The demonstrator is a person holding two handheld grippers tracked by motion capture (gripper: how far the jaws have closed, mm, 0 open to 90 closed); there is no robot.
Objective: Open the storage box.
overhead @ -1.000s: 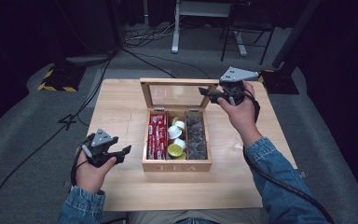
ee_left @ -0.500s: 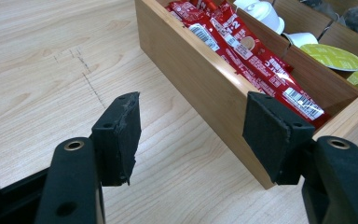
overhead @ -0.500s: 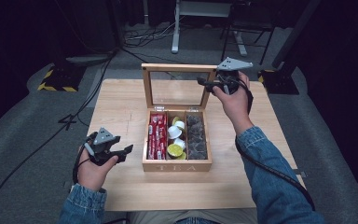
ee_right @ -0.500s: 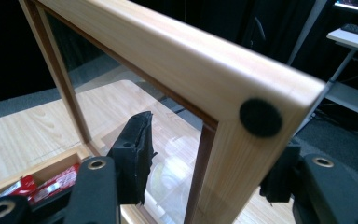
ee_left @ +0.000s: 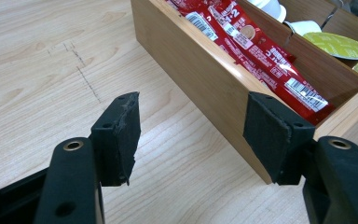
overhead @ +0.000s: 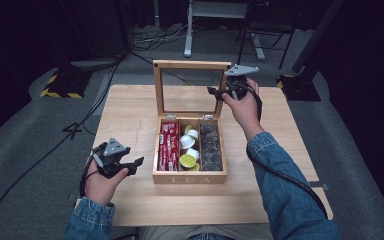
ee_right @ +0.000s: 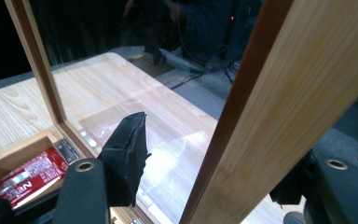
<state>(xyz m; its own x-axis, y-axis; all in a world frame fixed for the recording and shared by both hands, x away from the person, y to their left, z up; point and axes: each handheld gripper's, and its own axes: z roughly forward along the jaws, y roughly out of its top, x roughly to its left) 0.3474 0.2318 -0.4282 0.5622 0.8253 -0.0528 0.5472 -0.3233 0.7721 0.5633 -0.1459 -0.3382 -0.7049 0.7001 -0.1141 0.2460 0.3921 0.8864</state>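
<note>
Right gripper (overhead: 219, 93) straddles the upright lid's (overhead: 191, 65) side edge, grip uncertain; left gripper (overhead: 130, 165) gapes, empty, beside the tea box (overhead: 190, 177)

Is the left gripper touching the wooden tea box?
Apart. The high view shows bare table between the left gripper and the tea box; its jaws stand open.

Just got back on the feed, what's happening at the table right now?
The person's right tool is at the right edge of the tea box's glass lid, one jaw on each side of the frame, and the lid stands upright. The box holds red packets, pods and dark items. The left tool is open beside the box, holding nothing.
</note>
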